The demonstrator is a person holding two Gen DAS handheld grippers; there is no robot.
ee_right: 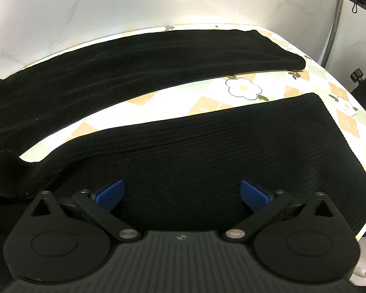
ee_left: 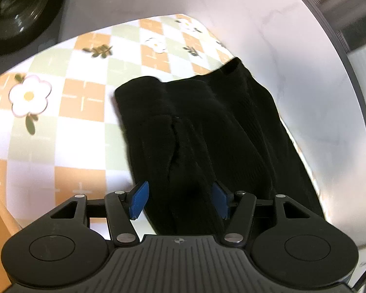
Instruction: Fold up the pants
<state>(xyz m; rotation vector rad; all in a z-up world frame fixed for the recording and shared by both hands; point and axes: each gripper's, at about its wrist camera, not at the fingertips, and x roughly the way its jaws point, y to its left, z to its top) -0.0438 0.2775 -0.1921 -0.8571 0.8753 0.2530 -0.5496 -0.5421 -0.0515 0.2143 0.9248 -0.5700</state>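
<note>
On the desk (ee_right: pixel 349 122) the black pants (ee_right: pixel 183 161) lie spread. The right claw (ee_right: pixel 181 194) stands wide, empty, above one leg; the left claw (ee_left: pixel 179 200) straddles bunched cloth, its grip unclear. Pinch both layers together.

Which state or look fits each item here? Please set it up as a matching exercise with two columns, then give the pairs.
Things:
1. left gripper
2. right gripper
3. pants
4. tablecloth

States or looks:
A. black ribbed fabric, two legs spread apart
B. jaws wide, nothing pressed between the pads
C. checked orange, green and white, with flowers
D. blue pads either side of a bunched fold of cloth

Pairs: 1-D, 2-B, 3-A, 4-C
</note>
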